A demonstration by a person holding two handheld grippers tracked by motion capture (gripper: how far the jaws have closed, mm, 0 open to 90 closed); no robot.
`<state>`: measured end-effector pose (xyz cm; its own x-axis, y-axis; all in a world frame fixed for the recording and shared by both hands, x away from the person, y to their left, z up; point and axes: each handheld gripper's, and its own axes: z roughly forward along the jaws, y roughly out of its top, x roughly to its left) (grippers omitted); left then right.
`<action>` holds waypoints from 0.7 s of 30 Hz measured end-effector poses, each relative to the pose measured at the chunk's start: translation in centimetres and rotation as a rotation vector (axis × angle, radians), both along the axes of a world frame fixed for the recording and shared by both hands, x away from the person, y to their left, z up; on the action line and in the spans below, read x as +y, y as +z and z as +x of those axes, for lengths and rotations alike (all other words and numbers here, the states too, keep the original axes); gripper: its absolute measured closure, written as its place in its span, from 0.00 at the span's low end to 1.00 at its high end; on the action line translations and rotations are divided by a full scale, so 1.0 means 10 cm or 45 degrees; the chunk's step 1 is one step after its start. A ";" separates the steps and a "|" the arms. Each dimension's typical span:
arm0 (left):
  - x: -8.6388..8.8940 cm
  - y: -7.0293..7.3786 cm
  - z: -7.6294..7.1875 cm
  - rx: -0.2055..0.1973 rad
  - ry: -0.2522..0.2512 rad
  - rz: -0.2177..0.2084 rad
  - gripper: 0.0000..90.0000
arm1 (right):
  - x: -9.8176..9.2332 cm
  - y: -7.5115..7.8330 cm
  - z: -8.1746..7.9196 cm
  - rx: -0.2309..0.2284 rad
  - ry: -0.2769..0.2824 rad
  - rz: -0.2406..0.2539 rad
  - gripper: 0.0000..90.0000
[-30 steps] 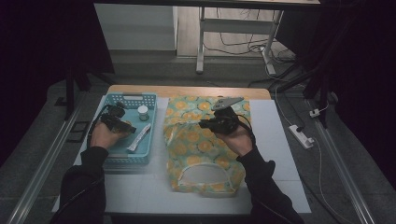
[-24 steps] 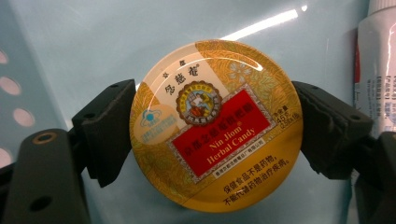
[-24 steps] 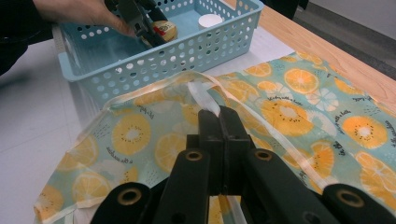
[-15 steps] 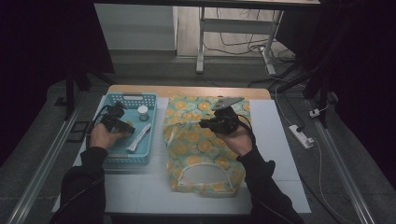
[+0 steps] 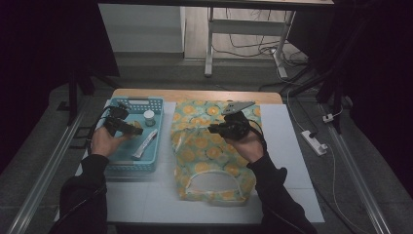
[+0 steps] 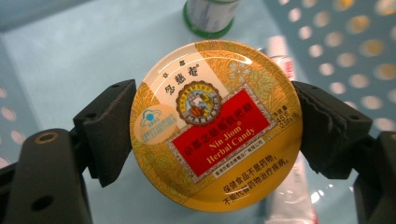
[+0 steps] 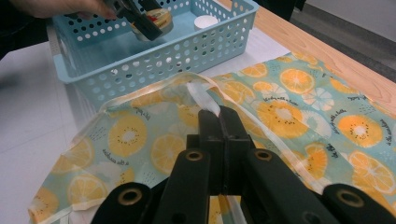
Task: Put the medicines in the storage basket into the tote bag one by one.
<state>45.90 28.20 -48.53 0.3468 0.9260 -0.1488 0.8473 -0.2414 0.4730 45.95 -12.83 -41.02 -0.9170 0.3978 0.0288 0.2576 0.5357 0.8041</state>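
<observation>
My left gripper has its two black jaws pressed on opposite sides of a round gold candy tin, having just closed in on it; the tin sits level between the pads, lid facing the camera, held above the floor of the blue basket; from the high view the left gripper hangs over the basket's middle, with the perforated walls well apart from it on every side, so I read open room around the tin; just beyond the tin stands a small white jar with a green base, and under the tin's right edge lies a white tube — near, but I cannot tell whether it touches; my right gripper has its jaws fully together, pinching a pale ribbon strap at the edge of the fruit-print bag; the bag lies flat on the white table, its near side just beside the basket wall, the table's wooden far edge beyond it; the left gripper view gives me the tin's red label and lettering, which the high view leaves too small to read; the right gripper view shows the left gripper from the side, tin raised within the basket — a height the overhead camera flattens.
</observation>
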 end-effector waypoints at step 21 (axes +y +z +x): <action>-0.20 0.30 -0.36 -0.154 -0.181 -0.045 0.23 | -0.01 0.01 0.00 -0.002 -0.008 0.017 1.00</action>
<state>42.32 26.24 -45.57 0.4911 0.8615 -0.1292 0.7422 -0.3361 0.5798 45.96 -12.95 -40.88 -0.9147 0.4028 0.0328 0.2596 0.5233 0.8116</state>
